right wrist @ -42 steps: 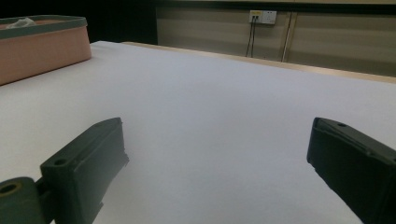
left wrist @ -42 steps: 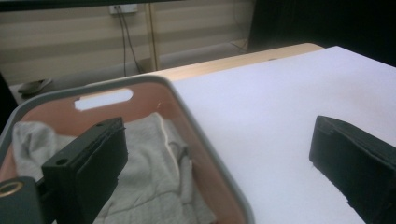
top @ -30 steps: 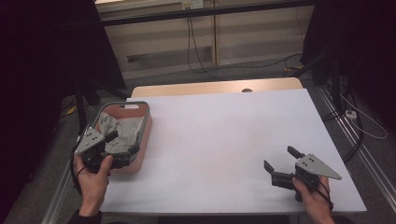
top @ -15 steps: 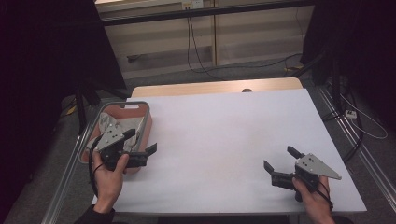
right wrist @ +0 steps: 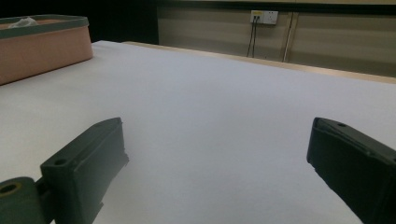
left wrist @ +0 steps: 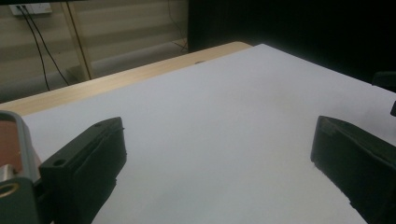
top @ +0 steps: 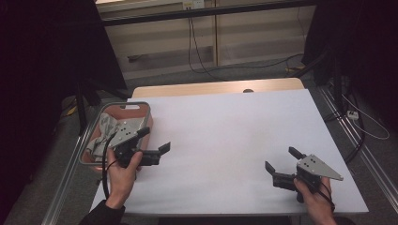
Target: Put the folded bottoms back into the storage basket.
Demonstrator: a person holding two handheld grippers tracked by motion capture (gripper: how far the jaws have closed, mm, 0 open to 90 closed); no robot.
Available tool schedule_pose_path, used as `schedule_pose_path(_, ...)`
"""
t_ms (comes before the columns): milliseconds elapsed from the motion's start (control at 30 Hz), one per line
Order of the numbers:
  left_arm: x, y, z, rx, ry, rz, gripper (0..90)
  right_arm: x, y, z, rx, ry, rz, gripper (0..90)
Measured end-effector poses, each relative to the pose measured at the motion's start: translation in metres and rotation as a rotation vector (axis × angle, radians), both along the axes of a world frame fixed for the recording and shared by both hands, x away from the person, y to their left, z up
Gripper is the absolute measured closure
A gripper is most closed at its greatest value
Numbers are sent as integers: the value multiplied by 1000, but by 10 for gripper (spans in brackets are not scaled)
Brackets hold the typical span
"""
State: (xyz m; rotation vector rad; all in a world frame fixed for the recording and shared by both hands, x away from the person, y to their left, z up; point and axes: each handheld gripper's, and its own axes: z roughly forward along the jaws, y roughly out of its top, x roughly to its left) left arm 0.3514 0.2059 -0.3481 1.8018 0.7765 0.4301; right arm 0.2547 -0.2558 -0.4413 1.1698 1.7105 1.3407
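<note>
A pink basket with a grey rim sits at the table's left edge and holds crumpled grey-white cloth. My left gripper hovers just right of the basket over the white tabletop, jaws open and nothing between them. In the left gripper view its jaws frame bare white surface, with the basket rim at the far left. My right gripper rests near the front right of the table, open and empty. The right gripper view looks across the table to the basket.
The white tabletop spreads wide between the two grippers. A wooden strip runs along its far edge. Cables lie on the floor beyond, and dark stands flank the table on both sides.
My left gripper has moved right, from above the basket out over the white tabletop. The right gripper has stayed where it was.
</note>
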Motion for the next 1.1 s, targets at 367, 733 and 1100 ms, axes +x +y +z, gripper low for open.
schedule_pose_path(367, -1, -22, -24, 26, 45, 4, 40, 0, 0, 0, -1, 1, 5, 42)
schedule_pose_path(733, -22, -20, -54, 49, 88, -16, 38, 1, 0, 0, 0, 4, 3, 42)
schedule_pose_path(1100, -38, -15, -76, 61, 117, -23, 41, 0, 0, 0, 0, 4, 4, 42)
